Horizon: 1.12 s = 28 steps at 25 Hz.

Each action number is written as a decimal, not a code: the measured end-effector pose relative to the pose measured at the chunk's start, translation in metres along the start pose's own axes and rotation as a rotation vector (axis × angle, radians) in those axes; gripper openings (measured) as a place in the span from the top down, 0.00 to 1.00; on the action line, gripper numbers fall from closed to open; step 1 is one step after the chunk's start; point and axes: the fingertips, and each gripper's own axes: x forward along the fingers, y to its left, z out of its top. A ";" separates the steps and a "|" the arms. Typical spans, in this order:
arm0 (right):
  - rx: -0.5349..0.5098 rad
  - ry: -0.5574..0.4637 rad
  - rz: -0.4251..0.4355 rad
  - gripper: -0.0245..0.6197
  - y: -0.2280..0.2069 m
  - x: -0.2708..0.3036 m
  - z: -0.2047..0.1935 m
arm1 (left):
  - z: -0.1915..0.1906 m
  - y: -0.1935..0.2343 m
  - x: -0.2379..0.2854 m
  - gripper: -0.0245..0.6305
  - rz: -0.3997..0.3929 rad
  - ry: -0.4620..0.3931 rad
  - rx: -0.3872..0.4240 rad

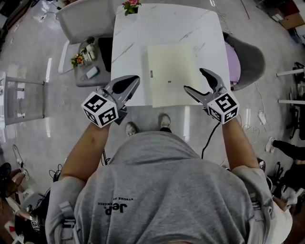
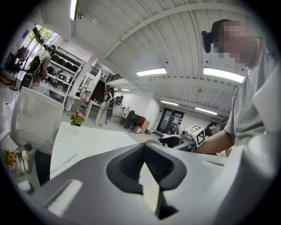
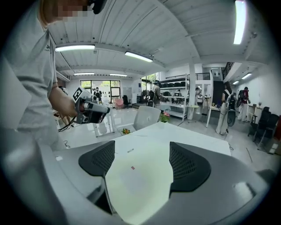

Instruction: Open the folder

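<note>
A pale yellow folder [image 1: 172, 71] lies closed and flat on the white table [image 1: 138, 33], near its front edge. My left gripper [image 1: 136, 81] hovers at the table's front left, just left of the folder, its jaws shut with nothing between them. Through a sliver between its pads the left gripper view [image 2: 144, 151] shows the folder [image 2: 149, 189]. My right gripper [image 1: 195, 80] hangs over the folder's front right corner, open. In the right gripper view [image 3: 142, 160] the folder [image 3: 136, 180] fills the gap between the pads, untouched.
A flower pot [image 1: 131, 5] stands at the table's far edge. A white chair [image 1: 83, 19] and a low stand with small items [image 1: 88, 62] sit to the left. A grey chair [image 1: 250, 62] with a purple cushion is on the right. People stand in the far room.
</note>
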 end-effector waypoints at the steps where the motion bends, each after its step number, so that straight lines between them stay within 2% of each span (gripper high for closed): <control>1: -0.002 0.018 0.003 0.39 0.003 -0.001 -0.007 | -0.001 -0.002 0.002 0.87 -0.002 0.000 -0.002; 9: -0.062 0.121 0.096 0.39 0.016 -0.004 -0.063 | -0.001 -0.014 0.013 0.87 0.056 -0.017 -0.005; 15: -0.252 0.231 0.231 0.39 0.038 0.002 -0.113 | -0.011 -0.026 0.019 0.87 0.109 -0.005 -0.007; 21: -0.395 0.316 0.338 0.39 0.051 0.006 -0.157 | -0.021 -0.028 0.025 0.87 0.138 0.016 -0.017; 24: -0.457 0.348 0.364 0.39 0.054 0.009 -0.170 | -0.028 -0.030 0.029 0.87 0.137 0.030 -0.022; 28: -0.506 0.389 0.354 0.39 0.053 0.014 -0.181 | -0.034 -0.028 0.033 0.87 0.120 0.040 -0.025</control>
